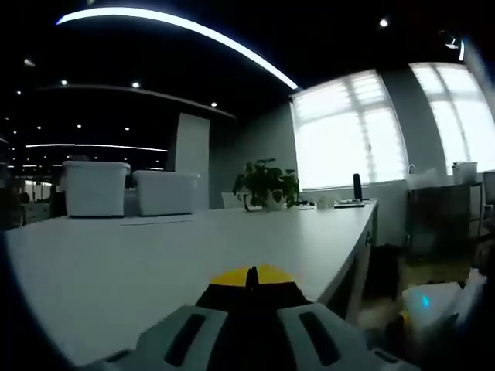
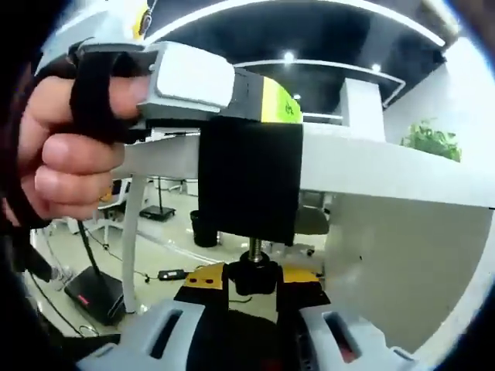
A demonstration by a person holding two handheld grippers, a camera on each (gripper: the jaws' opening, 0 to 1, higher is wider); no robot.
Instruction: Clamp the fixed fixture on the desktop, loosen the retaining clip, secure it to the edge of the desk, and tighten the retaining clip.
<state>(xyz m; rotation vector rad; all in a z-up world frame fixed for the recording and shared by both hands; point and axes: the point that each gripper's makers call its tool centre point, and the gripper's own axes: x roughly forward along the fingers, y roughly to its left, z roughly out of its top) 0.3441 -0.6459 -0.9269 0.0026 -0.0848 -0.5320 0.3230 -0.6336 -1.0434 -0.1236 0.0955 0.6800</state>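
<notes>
Hanging on the surface (image 2: 371, 166) edge, one black fixture (image 2: 249, 182); left gripper (image 2: 193, 81) clasps its yellow-marked top, right gripper (image 2: 254, 290) fingers close on its single screw knob (image 2: 252, 272).

1. My left gripper view is dim overall; the windows (image 1: 352, 127) at right centre blow out to white glare.
2. A curved ceiling light strip (image 1: 178, 27) arcs across the top, bent by fisheye distortion.
3. The desk (image 1: 155, 255) catches pale window light.
4. My right gripper view is brighter, yet the hand (image 2: 66, 147) at left and the frame edges look soft and smeared.
</notes>
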